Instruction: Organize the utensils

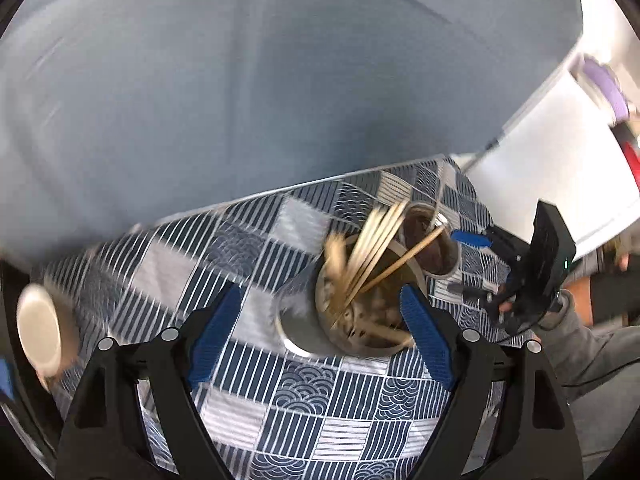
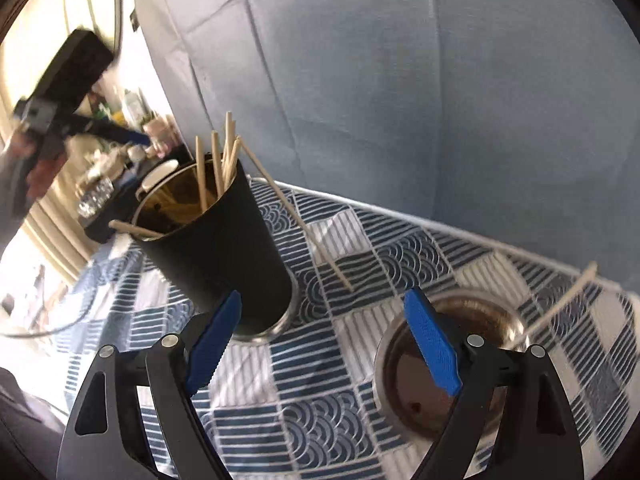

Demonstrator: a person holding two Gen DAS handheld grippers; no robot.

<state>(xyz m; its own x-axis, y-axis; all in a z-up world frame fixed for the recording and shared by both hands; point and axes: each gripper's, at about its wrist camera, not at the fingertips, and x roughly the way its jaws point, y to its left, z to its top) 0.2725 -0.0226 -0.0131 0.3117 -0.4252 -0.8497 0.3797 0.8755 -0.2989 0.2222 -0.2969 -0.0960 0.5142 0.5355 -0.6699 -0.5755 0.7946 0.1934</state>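
From the left wrist camera, the left gripper [image 1: 320, 332] is wide open with nothing in it. It hangs over a patterned blue and white tablecloth [image 1: 304, 400]. Just ahead stands a dark cup [image 1: 360, 320] full of wooden chopsticks [image 1: 372, 248]. Behind it is a second cup [image 1: 434, 248] with one stick leaning out. A small white bowl [image 1: 40, 328] sits far off at the left edge. The right gripper [image 1: 472, 238] shows at the right side. This picture is blurry.

From the right wrist camera, the right gripper [image 2: 328, 344] is also wide open and holds nothing. The black cup [image 2: 224, 256] with the chopsticks [image 2: 218, 164] is at its left. One loose chopstick [image 2: 304, 232] leans on that cup with its tip on the cloth. The near metal cup [image 2: 448, 360] sits under the right finger, with one stick [image 2: 560, 304] in it.

I think the sorting is partly done. Next, a gripper should go down to the loose chopstick, close on it gently, and drop it in a cup. I can see no words or labels.
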